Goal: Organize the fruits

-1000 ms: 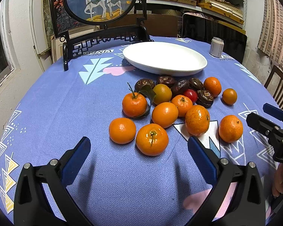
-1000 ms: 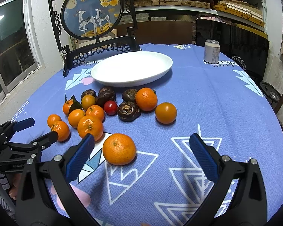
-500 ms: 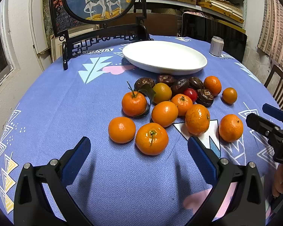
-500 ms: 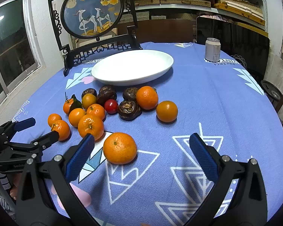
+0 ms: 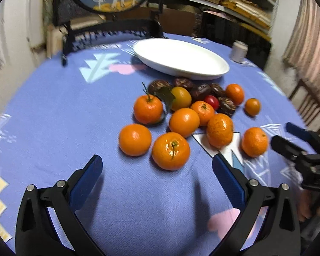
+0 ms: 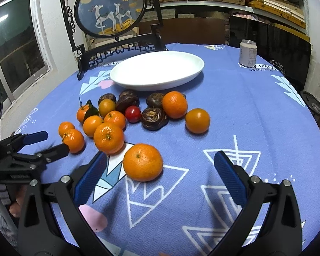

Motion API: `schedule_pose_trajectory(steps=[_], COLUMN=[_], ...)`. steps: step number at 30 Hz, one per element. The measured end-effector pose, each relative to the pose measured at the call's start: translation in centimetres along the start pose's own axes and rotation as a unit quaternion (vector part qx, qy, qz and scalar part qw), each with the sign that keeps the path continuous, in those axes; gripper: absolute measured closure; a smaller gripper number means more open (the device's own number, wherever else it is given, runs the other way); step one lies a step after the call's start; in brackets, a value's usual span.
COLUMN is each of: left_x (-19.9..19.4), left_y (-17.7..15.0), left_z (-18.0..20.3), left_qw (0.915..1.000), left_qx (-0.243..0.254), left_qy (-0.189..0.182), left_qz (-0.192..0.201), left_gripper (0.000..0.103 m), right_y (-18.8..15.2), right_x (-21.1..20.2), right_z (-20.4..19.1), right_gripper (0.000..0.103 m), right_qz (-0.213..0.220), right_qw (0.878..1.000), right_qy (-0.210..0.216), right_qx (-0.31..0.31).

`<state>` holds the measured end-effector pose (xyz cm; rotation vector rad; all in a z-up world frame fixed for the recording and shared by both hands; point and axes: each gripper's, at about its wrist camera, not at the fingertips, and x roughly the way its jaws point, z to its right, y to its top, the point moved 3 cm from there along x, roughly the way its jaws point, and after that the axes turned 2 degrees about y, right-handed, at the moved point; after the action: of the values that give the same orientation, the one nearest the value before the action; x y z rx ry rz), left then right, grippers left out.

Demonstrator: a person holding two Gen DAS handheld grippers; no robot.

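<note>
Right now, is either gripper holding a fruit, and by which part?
Nothing is held. The left gripper and right gripper both have open jaws, and all the fruit lies on the table.

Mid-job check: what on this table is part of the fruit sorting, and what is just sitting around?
Part of the job:
- oranges
- red fruit
- dark wrinkled fruits
- white plate, nothing on it yet
- left gripper and right gripper, jaws open

Just lying about:
- drink can
- framed deer screen
- patterned tablecloth
</note>
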<state>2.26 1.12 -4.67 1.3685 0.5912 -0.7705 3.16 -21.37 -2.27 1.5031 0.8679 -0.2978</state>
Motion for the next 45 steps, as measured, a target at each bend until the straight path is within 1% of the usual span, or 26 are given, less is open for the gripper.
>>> schedule_pose_trajectory(steps=[1,3,4,5,7,8,9,11,13,15,16,18,21,22,25,29,30,32,35,36,37,38,39,41,42,45], left_x=[0.1,0.2,0.3,0.6,0.9,0.9,0.9,0.5,0.0,-0.3,-0.3,0.3,0.6,0.3,-0.3,1.3,1.1,1.1,1.0,0.8,0.7,0.6,0.6,0.9,1.1,1.8], left_y=[0.0,0.0,0.0,0.1,0.4,0.8,1.0,1.2,1.0,1.2,1.3,1.6,2.2,2.5,3.4,3.5,3.4,3.4,3.0,2.8,2.7,2.5,2.3,2.4,2.4,2.2], left_z=[-0.5,-1.3,-1.3,-1.6,-1.9,-2.0,-2.2,-2.1,-1.1,-0.4,-0.3,-0.4,-1.5,-2.1,-3.6,-4.0,-3.8,-3.7,-4.4,-4.6,-4.9,-5.4,-6.0,-7.0,-6.7,-4.0], left_qw=[0.9998,0.9996,0.9993,0.997,0.9901,0.9902,0.9912,0.9967,0.9982,0.9967,0.9966,0.9966,0.9967,0.9971,0.9982,0.9984,0.9985,0.998,0.9988,0.9986,0.9978,0.9968,0.997,0.9982,0.9975,0.9925], left_qx=[-0.007,-0.006,0.006,0.025,0.062,0.067,0.068,0.047,0.052,0.072,0.076,0.08,0.079,0.075,0.058,0.053,0.054,0.064,0.048,0.051,0.064,0.078,0.074,0.05,0.061,0.115], left_qy=[-0.007,0.01,0.023,0.046,0.088,0.083,0.083,0.054,0.03,0.037,0.032,0.02,-0.006,-0.008,-0.012,-0.006,-0.001,0.005,-0.007,-0.008,-0.002,0.005,0.01,0.005,0.006,0.01], left_qz=[-0.015,-0.024,-0.028,-0.057,-0.09,-0.09,-0.078,-0.039,-0.009,0.003,0.006,-0.008,-0.018,-0.012,0.005,-0.018,-0.006,-0.005,-0.009,-0.011,-0.014,-0.02,-0.02,-0.032,-0.036,-0.04], left_gripper=[0.001,0.001,0.001,0.001,0.001,0.001,0.001,0.001,0.001,0.002,0.01,0.02,0.021,0.021,0.021,0.021,0.021,0.021,0.022,0.028,0.036,0.036,0.037,0.045,0.047,0.047], right_y=[0.0,0.0,0.0,0.0,0.0,0.0,0.0,0.0,0.0,0.0,-0.1,0.0,0.0,0.0,0.0,-0.1,-0.1,-0.1,-0.2,-0.2,-0.2,-0.2,-0.2,-0.2,-0.1,0.1], right_x=[0.1,0.0,0.0,-0.1,-0.1,0.0,-0.1,-0.1,-0.1,-0.1,0.1,0.1,0.0,0.0,0.4,0.4,0.5,0.6,0.8,0.9,1.0,1.2,1.3,1.6,1.8,2.4], right_z=[0.0,0.0,0.0,0.1,0.1,0.0,0.0,-0.1,0.1,0.2,0.2,0.3,0.5,0.6,0.6,0.4,0.4,0.6,0.7,0.8,0.8,0.9,0.8,0.6,0.4,-0.3], right_gripper=[0.002,0.002,0.002,0.002,0.002,0.002,0.002,0.002,0.002,0.002,0.002,0.002,0.002,0.002,0.002,0.002,0.002,0.002,0.002,0.002,0.002,0.002,0.002,0.002,0.002,0.003], right_qz=[-0.001,-0.001,0.001,0.002,0.001,0.0,0.0,0.0,0.001,-0.001,-0.004,-0.005,-0.001,-0.002,-0.011,-0.011,-0.012,-0.015,-0.018,-0.021,-0.024,-0.028,-0.03,-0.036,-0.038,-0.044], right_qw=[1.0,1.0,1.0,1.0,1.0,1.0,1.0,1.0,1.0,1.0,1.0,1.0,1.0,1.0,0.999,1.0,1.0,0.999,0.999,0.999,0.999,0.999,0.999,0.998,0.998,0.999], right_qy=[0.001,0.004,0.006,0.007,0.012,0.014,0.014,0.013,0.011,0.013,0.015,0.019,0.02,0.021,0.028,0.023,0.023,0.022,0.023,0.025,0.028,0.031,0.033,0.036,0.035,0.028], right_qx=[0.0,0.001,0.003,0.004,0.006,0.005,0.004,0.002,0.005,0.008,0.009,0.01,0.016,0.018,0.022,0.016,0.017,0.02,0.023,0.024,0.025,0.027,0.027,0.022,0.017,-0.001])
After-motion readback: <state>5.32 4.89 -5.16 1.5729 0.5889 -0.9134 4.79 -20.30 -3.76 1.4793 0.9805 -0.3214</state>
